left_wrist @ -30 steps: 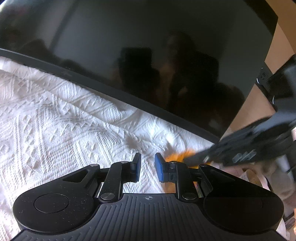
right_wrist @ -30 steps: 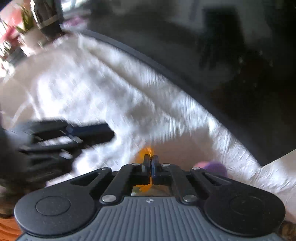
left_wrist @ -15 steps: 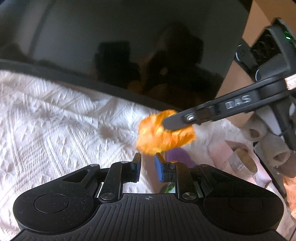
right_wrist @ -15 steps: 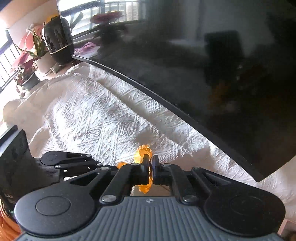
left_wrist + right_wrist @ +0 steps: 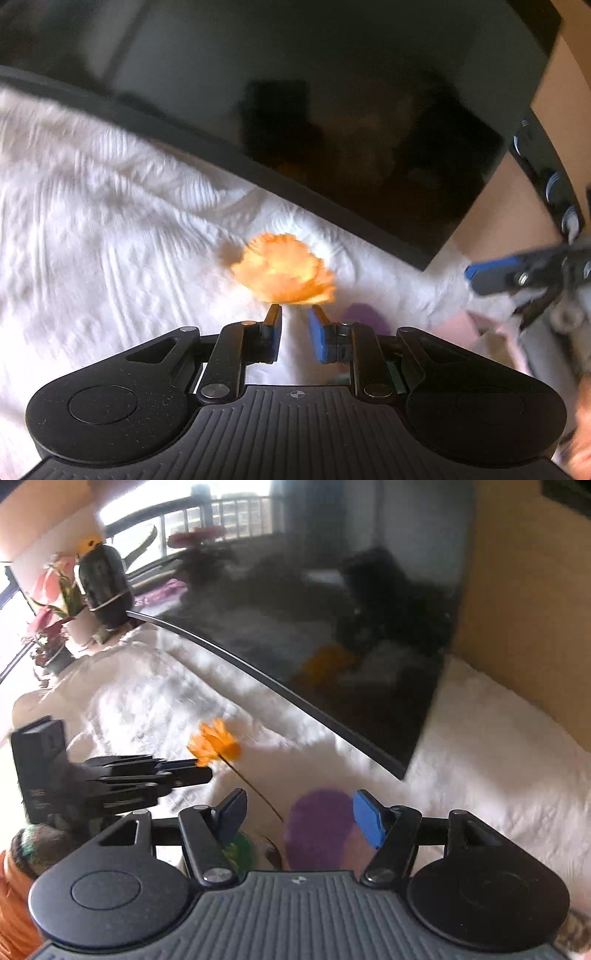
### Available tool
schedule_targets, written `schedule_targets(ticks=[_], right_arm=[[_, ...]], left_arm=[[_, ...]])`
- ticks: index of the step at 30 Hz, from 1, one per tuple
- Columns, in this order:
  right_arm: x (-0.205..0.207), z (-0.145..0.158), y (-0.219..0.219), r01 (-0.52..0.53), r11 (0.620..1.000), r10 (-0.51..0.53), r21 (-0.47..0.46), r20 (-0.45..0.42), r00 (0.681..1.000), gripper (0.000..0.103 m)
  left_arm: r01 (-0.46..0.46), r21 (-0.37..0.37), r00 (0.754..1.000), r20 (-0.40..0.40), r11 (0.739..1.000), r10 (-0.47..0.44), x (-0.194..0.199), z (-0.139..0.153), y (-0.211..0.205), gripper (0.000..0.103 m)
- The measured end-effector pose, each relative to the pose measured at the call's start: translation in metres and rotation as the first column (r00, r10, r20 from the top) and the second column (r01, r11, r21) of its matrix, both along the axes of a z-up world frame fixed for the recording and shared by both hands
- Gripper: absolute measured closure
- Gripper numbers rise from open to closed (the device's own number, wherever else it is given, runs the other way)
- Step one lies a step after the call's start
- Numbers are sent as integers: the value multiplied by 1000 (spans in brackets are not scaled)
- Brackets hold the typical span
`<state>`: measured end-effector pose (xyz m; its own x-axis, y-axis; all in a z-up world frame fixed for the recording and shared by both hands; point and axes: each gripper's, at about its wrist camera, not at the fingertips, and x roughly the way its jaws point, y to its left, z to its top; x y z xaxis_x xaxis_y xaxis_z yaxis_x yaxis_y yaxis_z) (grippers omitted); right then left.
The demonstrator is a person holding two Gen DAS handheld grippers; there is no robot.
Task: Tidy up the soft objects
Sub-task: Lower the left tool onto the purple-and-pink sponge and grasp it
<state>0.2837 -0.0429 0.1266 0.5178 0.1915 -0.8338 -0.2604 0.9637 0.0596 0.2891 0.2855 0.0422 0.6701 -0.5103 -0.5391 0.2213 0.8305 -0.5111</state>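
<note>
An orange fluffy flower (image 5: 282, 273) with a thin stem lies on the white textured cloth (image 5: 92, 236), just ahead of my left gripper (image 5: 294, 334), which is open and empty. In the right wrist view the flower (image 5: 214, 744) sits beside the left gripper's fingers (image 5: 181, 771). My right gripper (image 5: 299, 818) is open wide and empty, above a purple soft object (image 5: 317, 829). The purple object also shows in the left wrist view (image 5: 364, 317). A green fuzzy item (image 5: 242, 853) shows under the right gripper's left finger.
A large dark curved screen (image 5: 332, 110) stands along the back of the cloth. Potted plants and a dark vase (image 5: 105, 587) stand at the far left. Pale rolled items (image 5: 565, 321) lie at the right. A tan wall (image 5: 528, 590) is behind.
My right gripper has opened and let go of the orange flower, which now lies on the cloth. The right gripper has drawn back to the right. The left gripper stayed open.
</note>
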Motion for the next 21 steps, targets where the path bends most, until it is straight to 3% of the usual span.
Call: schedule_targets(ticks=[3,6,9,16,21], right_arm=[[-4,0,-11,8,1000,-8,14,15,1000,38],[-11,1,-19,11,999,-12,32,29,1000,38],[-16,2,-25,2,999,-3,38,42,999,38],[-18,1,-27,-18,997,16,68,32,999,38],[-30,2,-29,-31,997,28,68,37,999,38]], left_arm=[[-110,54,994,2,992,110,-8,17,-13,83],[-218,21,975,39,976,217,-18,40,-14,83],[-304,29,953,-1,952,304,-20,53,-18,83],[-235,92,957,-154,968,247,-15,29,-38,82],[-274,175,954,-78,946,291,-15,32,-42,82]])
